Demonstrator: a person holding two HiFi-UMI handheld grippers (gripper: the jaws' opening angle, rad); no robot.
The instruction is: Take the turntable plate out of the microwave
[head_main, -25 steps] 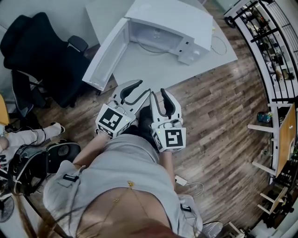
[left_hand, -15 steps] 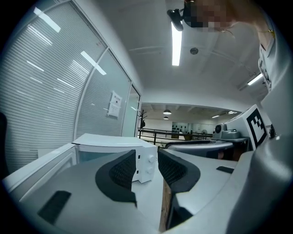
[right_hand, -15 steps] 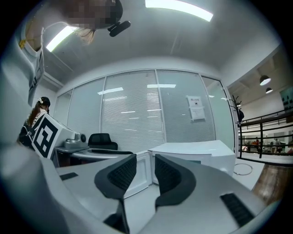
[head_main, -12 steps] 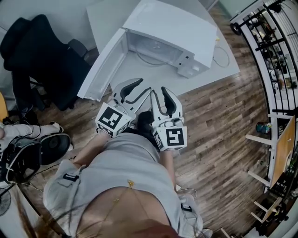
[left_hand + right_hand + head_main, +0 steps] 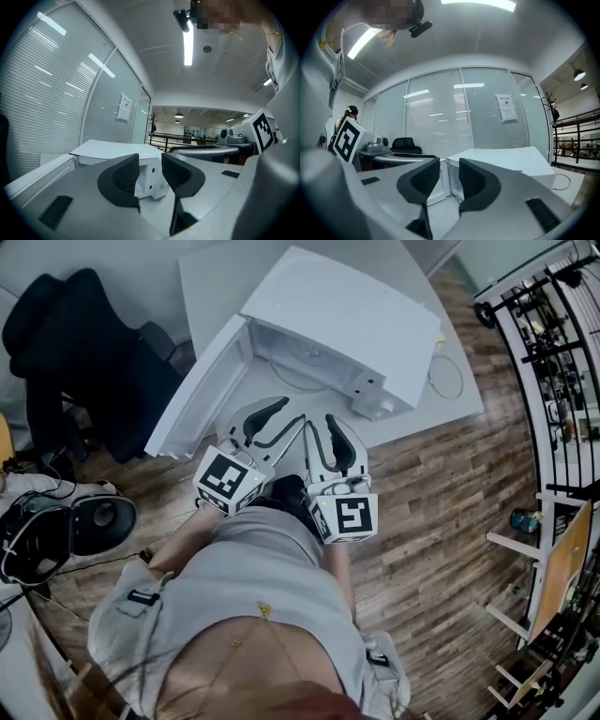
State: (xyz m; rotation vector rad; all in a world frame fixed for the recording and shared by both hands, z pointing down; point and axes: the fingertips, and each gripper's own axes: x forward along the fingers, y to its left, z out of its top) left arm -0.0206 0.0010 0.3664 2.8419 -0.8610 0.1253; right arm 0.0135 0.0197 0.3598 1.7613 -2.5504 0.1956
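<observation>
The microwave (image 5: 347, 306) sits on the white counter (image 5: 211, 282) with its door (image 5: 202, 390) swung wide to the left; the turntable plate (image 5: 311, 353) lies inside the cavity, only faintly visible. The left claw (image 5: 278, 423) and right claw (image 5: 321, 432) hang side by side over the wood floor (image 5: 441, 493), near the counter's edge; both are released, jaws partly apart, nothing between them.

We've got the white box microwave (image 5: 347, 320) on the white table (image 5: 272, 395), door (image 5: 199, 382) swung out left; black office chair (image 5: 84, 352) left of it, left gripper (image 5: 281, 416) and right gripper (image 5: 321, 427) side by side before it
</observation>
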